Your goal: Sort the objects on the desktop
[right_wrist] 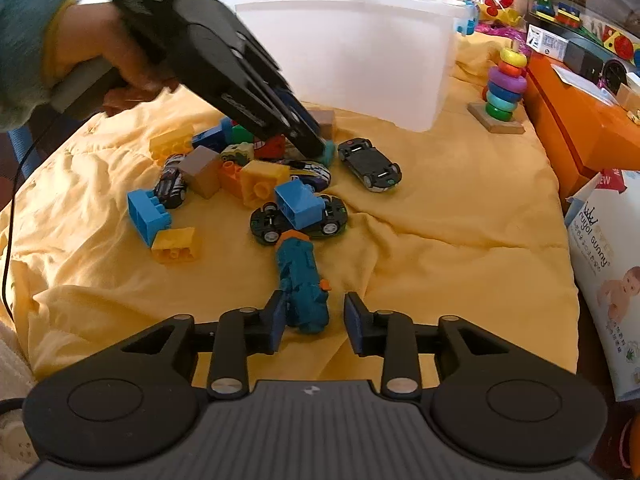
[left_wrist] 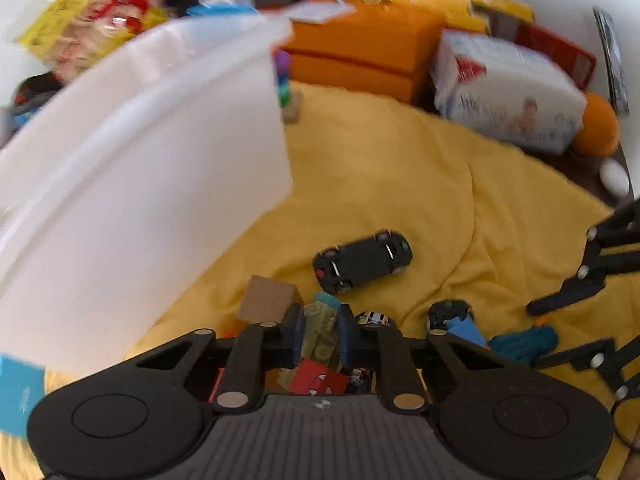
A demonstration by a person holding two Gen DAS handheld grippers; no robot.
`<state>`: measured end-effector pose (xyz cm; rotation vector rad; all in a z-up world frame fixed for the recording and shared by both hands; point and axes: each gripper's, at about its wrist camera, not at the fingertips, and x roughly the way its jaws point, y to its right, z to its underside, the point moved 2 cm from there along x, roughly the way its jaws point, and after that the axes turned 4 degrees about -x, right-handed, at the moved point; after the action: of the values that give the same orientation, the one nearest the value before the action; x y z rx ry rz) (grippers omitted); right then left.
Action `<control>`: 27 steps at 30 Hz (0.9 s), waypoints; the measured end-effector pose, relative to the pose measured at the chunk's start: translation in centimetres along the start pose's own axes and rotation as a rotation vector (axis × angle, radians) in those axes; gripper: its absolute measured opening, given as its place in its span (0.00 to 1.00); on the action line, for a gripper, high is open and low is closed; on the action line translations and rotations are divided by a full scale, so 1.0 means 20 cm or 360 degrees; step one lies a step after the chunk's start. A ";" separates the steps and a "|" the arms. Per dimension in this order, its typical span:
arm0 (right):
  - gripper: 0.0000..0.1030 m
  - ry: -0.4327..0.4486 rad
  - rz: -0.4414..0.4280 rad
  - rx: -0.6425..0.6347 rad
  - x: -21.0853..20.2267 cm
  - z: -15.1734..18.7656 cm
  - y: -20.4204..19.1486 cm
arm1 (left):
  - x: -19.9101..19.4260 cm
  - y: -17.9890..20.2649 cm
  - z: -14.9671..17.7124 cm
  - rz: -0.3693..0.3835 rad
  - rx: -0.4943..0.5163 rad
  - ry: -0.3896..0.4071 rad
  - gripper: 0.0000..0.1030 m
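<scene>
The left gripper [left_wrist: 320, 332] has its fingers closed on an olive building block [left_wrist: 320, 330] at the lower centre of the left wrist view, amid the toy pile on the yellow cloth [right_wrist: 440, 240]. The right gripper [right_wrist: 316, 320] hangs with fingers spread wide around a teal toy [right_wrist: 300, 280], low in its frame. A white bin [right_wrist: 352, 48] stands upper centre.

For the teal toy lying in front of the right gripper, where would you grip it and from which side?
Grip the teal toy across its narrow body, near the end closest to the right gripper. It lies lengthwise, pointing away along the fingers, and the jaws are open and already straddling that near end, so probably come straight from above and close sideways.
</scene>
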<state>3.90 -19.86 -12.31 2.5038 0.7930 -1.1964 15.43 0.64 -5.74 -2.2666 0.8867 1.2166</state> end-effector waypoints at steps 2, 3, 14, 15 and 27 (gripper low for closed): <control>0.36 0.0001 -0.0002 -0.0012 0.00 0.00 -0.01 | -0.10 -0.01 0.02 0.0003 -0.0073 0.0090 0.01; 0.36 0.0001 -0.0006 -0.0017 0.00 0.00 -0.01 | -0.15 -0.01 0.03 0.0000 -0.0108 0.0126 0.01; 0.38 -0.0014 -0.0046 -0.0057 0.04 0.00 -0.01 | -0.48 0.17 0.33 -0.0002 -0.0468 0.0260 0.01; 0.38 -0.0014 -0.0049 -0.0063 0.04 0.00 -0.01 | -0.49 0.20 0.37 -0.0009 -0.0498 0.0249 0.01; 0.41 -0.0004 -0.0083 -0.0107 0.03 0.01 -0.01 | -0.41 0.44 0.59 -0.0025 -0.0670 0.0140 0.04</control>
<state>3.90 -19.54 -12.98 2.4412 0.8879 -1.1691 -1.03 4.38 -5.70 -2.6656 0.6903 1.4133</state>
